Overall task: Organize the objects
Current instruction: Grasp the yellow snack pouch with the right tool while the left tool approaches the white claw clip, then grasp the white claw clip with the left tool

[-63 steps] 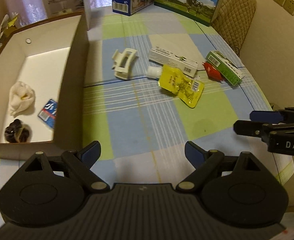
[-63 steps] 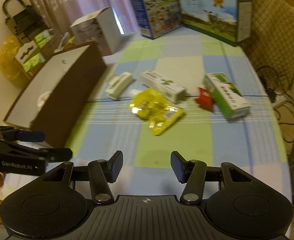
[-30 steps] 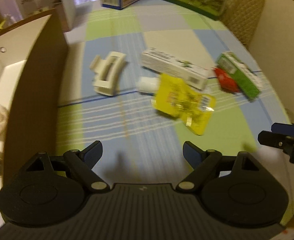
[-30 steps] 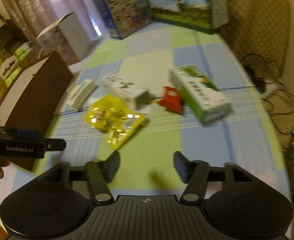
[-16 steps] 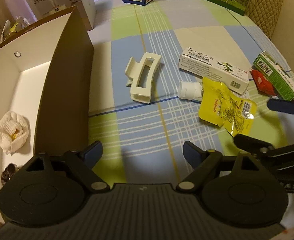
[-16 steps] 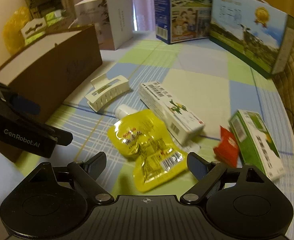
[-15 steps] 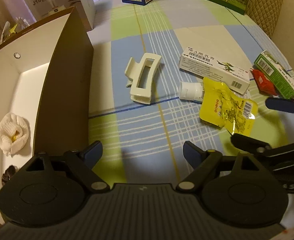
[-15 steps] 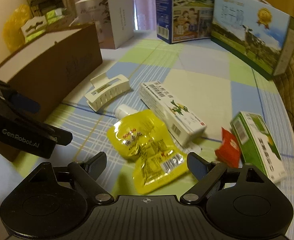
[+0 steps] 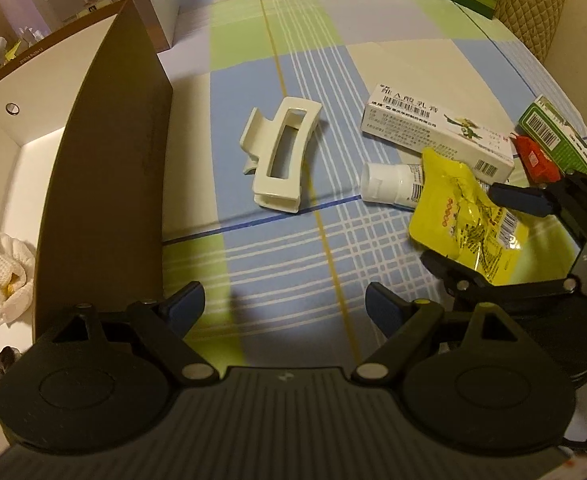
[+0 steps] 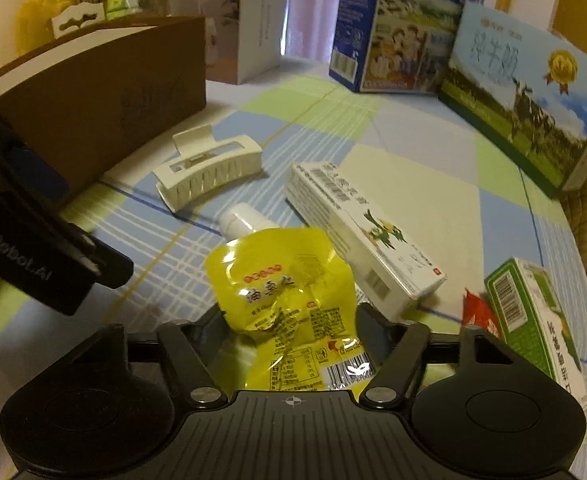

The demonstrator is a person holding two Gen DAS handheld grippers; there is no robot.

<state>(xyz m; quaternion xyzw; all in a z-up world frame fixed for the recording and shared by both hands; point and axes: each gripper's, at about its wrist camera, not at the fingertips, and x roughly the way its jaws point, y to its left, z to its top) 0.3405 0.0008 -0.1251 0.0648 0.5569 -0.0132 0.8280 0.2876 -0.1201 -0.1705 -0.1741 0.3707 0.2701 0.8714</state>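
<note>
Sitting on the checked surface [image 9: 253, 264], the brown box [image 9: 105, 168] is standing left of the yellow pouch [image 10: 289, 300]. The white carton [image 10: 357, 240] is touching the pouch's far side, and the cream hair clip [image 9: 281, 156] is lying between pouch and box. The right gripper [image 10: 289, 320] is straddling the pouch, jaws just closing, pads seemingly on its sides. The left gripper [image 9: 283, 302] is hanging wide open, empty.

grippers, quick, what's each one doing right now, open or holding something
left gripper: open, nothing between its fingers.
right gripper: jaws have just been closing around the yellow pouch; a firm grip cannot be told.
</note>
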